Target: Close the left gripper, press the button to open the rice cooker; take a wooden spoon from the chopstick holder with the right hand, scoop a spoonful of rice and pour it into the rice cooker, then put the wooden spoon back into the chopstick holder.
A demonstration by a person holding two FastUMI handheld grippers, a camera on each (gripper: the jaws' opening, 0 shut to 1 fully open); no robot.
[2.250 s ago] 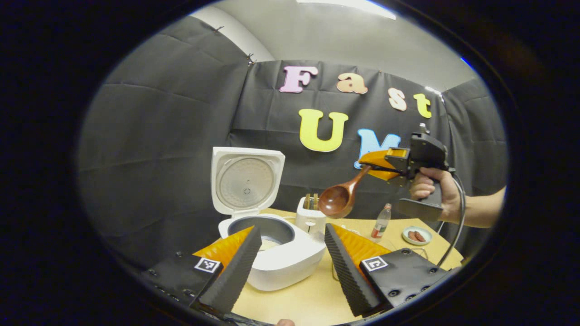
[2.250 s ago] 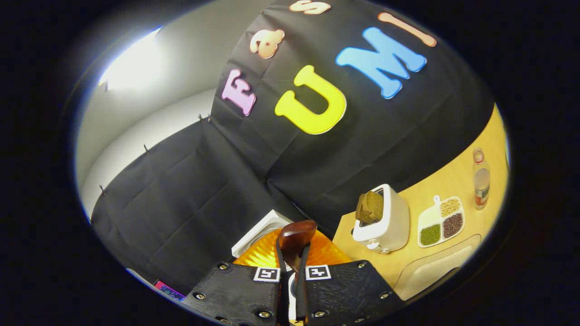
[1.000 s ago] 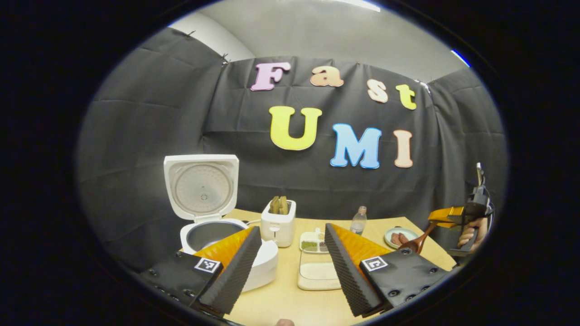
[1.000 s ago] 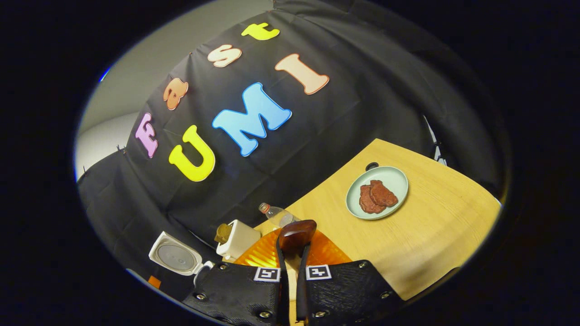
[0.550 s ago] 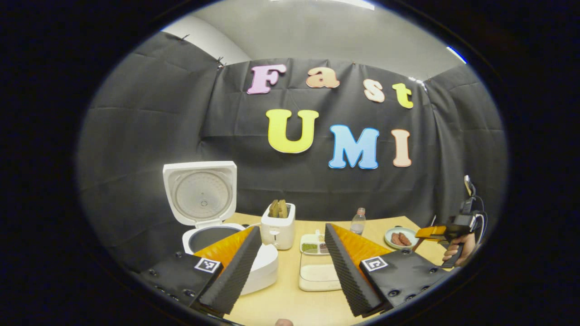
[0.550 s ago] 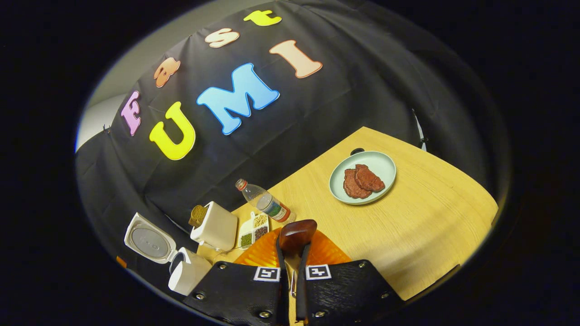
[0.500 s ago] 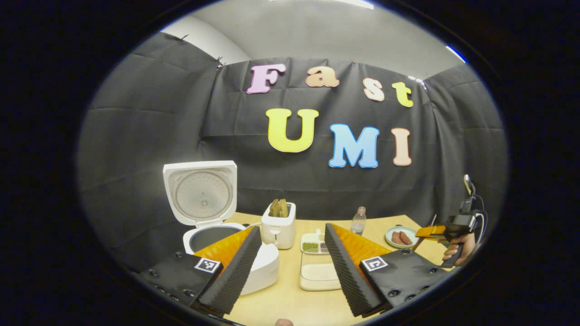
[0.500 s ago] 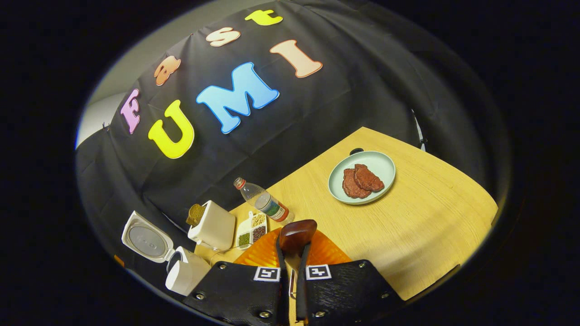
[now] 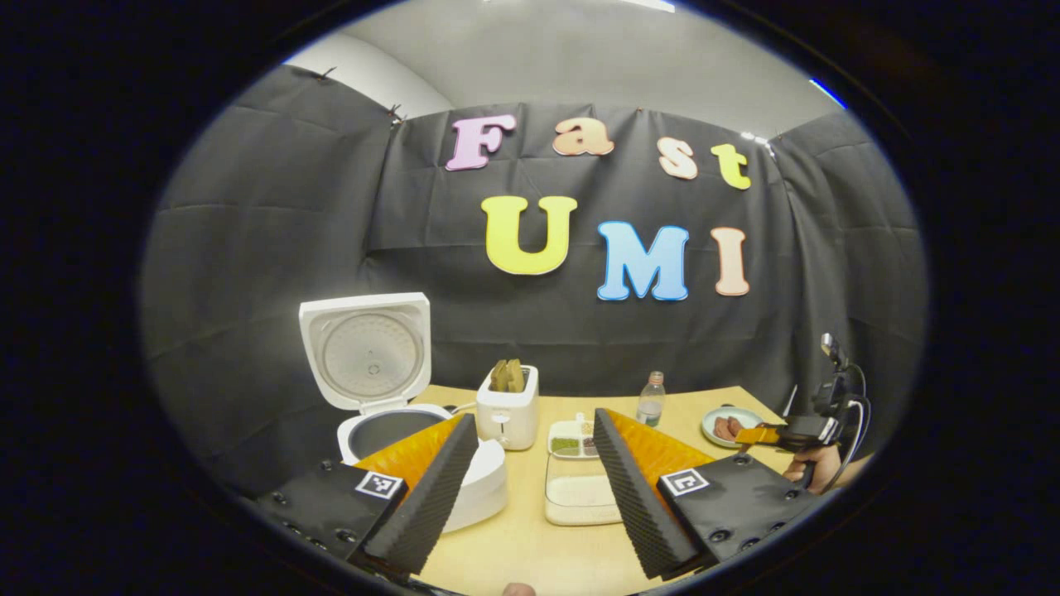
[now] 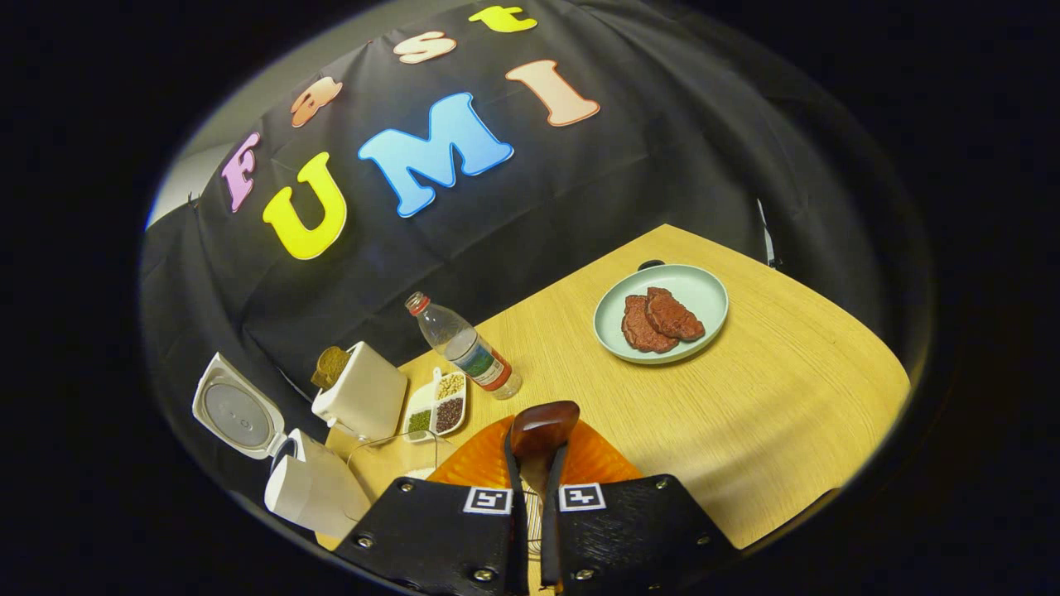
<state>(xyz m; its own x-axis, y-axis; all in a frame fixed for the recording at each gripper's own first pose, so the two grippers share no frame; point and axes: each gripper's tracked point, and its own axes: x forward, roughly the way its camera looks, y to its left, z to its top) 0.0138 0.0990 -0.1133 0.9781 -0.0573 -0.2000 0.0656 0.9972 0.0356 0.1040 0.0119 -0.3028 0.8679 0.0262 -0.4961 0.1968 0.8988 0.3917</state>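
Observation:
The white rice cooker (image 9: 476,488) stands open at the table's left, its lid (image 9: 368,352) upright. A shallow white tray of rice (image 9: 580,497) lies just beyond my left gripper (image 9: 532,415), which hangs open over the table's front with nothing between its fingers. At the far right a hand (image 9: 816,473) holds my right gripper (image 9: 749,434) low over the table. In the right gripper view my right gripper (image 10: 534,463) is shut on the handle of the dark wooden spoon (image 10: 542,426), whose bowl sticks out past the fingertips. The cooker (image 10: 310,492) sits at the lower left there.
A white toaster (image 9: 509,406) with bread, a divided dish of beans (image 9: 570,443) and a water bottle (image 9: 652,400) stand mid-table. A pale green plate of meat (image 10: 700,290) lies toward the far right corner, with bare wooden tabletop (image 10: 787,397) around it.
The right gripper has carried the spoon from above the open cooker to the table's right side and lowered it. The left gripper has drawn back a little, still open.

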